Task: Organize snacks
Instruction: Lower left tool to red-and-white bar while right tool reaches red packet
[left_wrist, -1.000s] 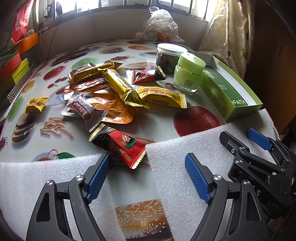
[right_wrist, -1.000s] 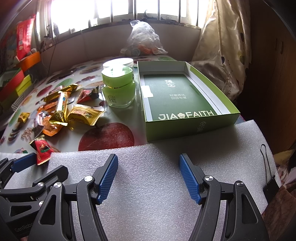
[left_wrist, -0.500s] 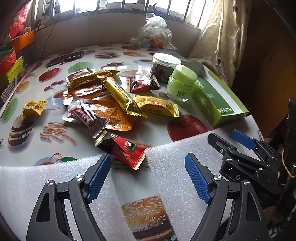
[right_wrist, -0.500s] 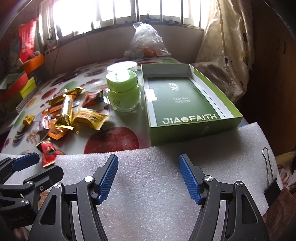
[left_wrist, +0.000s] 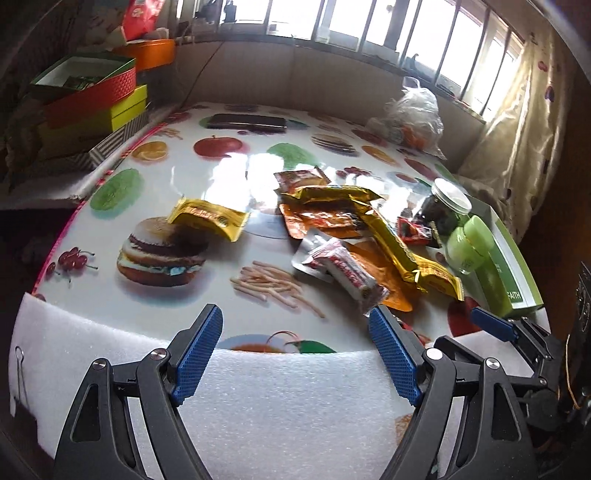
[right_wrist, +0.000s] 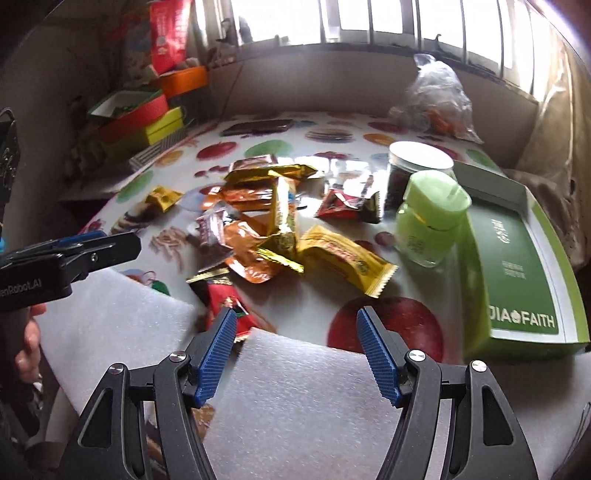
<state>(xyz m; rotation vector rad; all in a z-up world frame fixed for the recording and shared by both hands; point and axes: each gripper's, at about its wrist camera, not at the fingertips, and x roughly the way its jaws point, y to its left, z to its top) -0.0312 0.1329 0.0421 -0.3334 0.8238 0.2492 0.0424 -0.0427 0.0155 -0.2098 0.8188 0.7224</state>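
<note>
Both grippers, left (left_wrist: 295, 354) and right (right_wrist: 297, 349), gape wide, holding nothing. Crinkly red foil snack packet (right_wrist: 225, 301) looks light, slippery; pinch its flat middle

The left gripper (left_wrist: 295, 354) hangs spread wide and empty over white foam (left_wrist: 280, 413). Beyond, a snack pile (left_wrist: 354, 236) lies right of a lone yellow packet (left_wrist: 208, 218); a green jar (left_wrist: 471, 243) stands far right.

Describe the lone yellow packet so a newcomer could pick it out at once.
Start at the green box on the table's right edge, then cross left over the heap of snack wrappers to the printed hamburger. The yellow packet lies by itself on the burger's upper edge, clear of the pile, unlike every other wrapper.
</note>
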